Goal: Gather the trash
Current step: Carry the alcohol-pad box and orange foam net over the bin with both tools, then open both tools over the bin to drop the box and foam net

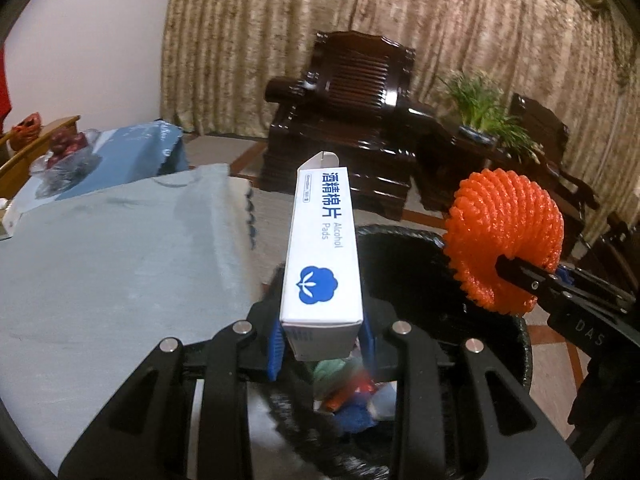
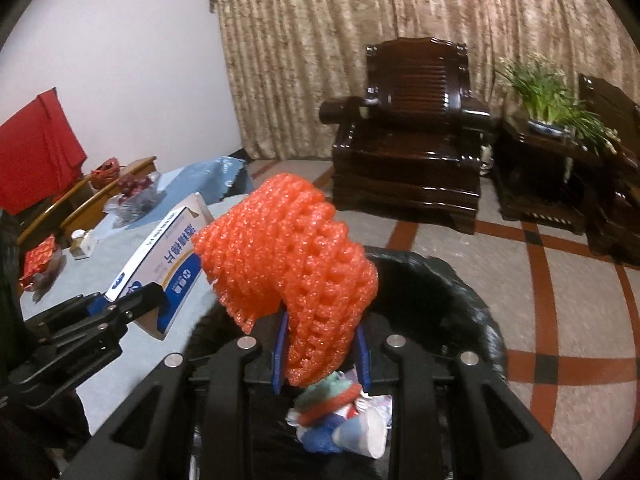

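1. Box (image 1: 322, 248): white alcohol-pad carton, centre of the left wrist frame, standing up out of the left gripper (image 1: 322, 344), clamped at its bottom end between the blue pads (image 1: 275, 344). In the right wrist frame it sits at left-centre, tilted.
2. Handling, box: looks light, likely near empty. Thin card, stiff along the edges, crushes if squeezed on the wide faces. The smooth print may slip. Grip low across the narrow sides, as now.
3. Net (image 2: 288, 256): orange foam fruit sleeve, centre of the right wrist frame, pinched at its lower end by the right gripper (image 2: 320, 354). Right of centre in the left wrist frame.
4. Handling, net: very light, soft, springy. It flops over the fingers and compresses a lot, so the pinch needs depth. Not fragile. It may cling to the pads on release.
5. Bin (image 1: 400, 236): black-bagged, lower centre of both frames, directly below both items, with trash (image 2: 340, 416) already inside.
6. Table (image 1: 100, 240): blue cloth, left of both frames, beside the bin.
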`<state>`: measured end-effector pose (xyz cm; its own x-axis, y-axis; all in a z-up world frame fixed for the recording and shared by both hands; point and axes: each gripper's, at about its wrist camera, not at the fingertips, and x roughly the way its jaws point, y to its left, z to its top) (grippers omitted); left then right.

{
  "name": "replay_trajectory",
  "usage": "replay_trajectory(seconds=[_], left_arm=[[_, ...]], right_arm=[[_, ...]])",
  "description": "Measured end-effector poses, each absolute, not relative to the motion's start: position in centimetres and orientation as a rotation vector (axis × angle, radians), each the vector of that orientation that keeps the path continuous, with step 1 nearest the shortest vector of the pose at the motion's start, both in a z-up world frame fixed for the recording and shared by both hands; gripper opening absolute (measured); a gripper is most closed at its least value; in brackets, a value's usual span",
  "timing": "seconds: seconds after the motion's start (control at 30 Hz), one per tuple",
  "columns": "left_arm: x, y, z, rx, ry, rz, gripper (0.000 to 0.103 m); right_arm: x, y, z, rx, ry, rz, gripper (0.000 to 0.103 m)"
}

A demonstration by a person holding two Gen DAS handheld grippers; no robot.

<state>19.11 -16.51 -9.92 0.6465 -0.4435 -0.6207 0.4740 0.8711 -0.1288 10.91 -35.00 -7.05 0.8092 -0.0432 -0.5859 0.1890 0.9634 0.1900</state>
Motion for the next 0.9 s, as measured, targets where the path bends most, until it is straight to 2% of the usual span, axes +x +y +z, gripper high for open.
replay_trajectory(seconds=[0.5, 0.57, 0.63, 0.73, 0.77, 0.8, 0.9], left_arm=[[20.4, -21.5, -14.7, 0.112, 0.798, -0.602, 0.032], [20.7, -21.6, -14.9, 0.106, 0.808, -0.607, 0.033], [20.8, -21.8, -15.0, 0.102, 0.811, -0.611, 0.045], [20.8, -21.5, -14.9, 0.101, 0.808, -0.612, 0.052], [20.9, -21.3, -14.9, 0.098, 0.810, -0.610, 0.053], [21.0, -21.0, -14.8, 0.091, 0.811, -0.605, 0.056], [21.3, -20.1, -14.3, 0.063, 0.811, -0.587, 0.058]], right_arm=[[11.0, -38.1, -11.7, 0.256, 0.718, -0.186, 0.027], [11.1, -38.3, -12.1, 0.258, 0.729, -0.190, 0.033], [11.1, -38.4, -12.5, 0.261, 0.741, -0.194, 0.036], [11.0, -38.8, -12.9, 0.279, 0.753, -0.196, 0.040], [10.9, -38.9, -13.0, 0.283, 0.756, -0.196, 0.047], [10.8, -38.9, -13.0, 0.287, 0.761, -0.198, 0.058], [10.8, -38.6, -13.0, 0.280, 0.772, -0.197, 0.072]])
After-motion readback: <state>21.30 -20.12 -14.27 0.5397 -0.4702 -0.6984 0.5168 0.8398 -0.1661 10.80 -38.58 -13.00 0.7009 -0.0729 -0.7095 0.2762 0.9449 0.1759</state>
